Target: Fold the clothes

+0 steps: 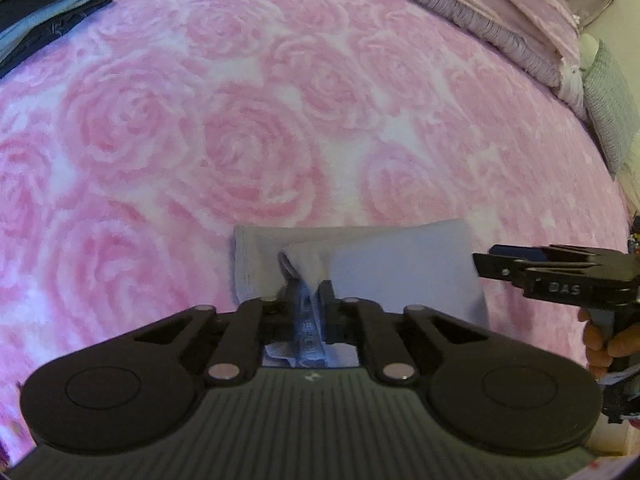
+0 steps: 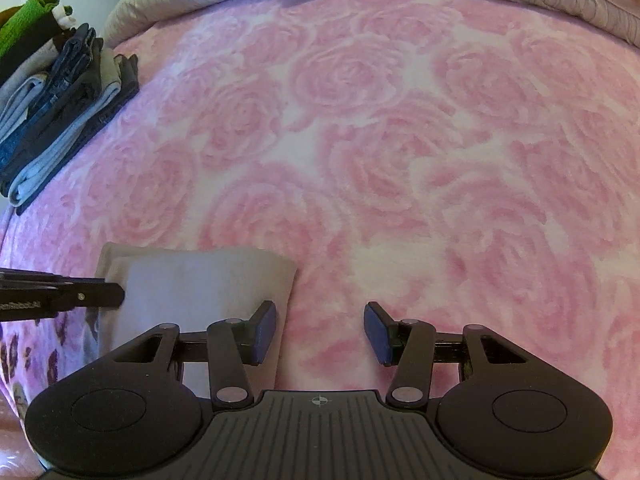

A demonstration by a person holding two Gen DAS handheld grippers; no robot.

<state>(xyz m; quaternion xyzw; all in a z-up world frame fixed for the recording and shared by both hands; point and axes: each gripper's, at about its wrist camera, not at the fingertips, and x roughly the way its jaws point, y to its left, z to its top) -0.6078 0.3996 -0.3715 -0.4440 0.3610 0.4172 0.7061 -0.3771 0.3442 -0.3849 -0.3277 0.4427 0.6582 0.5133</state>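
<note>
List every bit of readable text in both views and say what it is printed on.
"DAS": on the right gripper, seen from the left wrist; possibly partial.
White lettering on the left gripper's body, right wrist view: cut off and blurred, unreadable.
Tag on the light garment in the left jaws: print too small to read.

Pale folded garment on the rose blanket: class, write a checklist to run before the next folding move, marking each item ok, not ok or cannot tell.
1. Left gripper shut on the pale folded garment: ok, fabric is pinched between its jaws.
2. Right gripper gripping the garment: not ok, jaws open, nothing between them.
3. Rose blanket beyond the garment free of other clothes: ok.
4. Stack of folded clothes well apart from the garment: ok.
5. Garment edges lined up: cannot tell, the near part is hidden.
</note>
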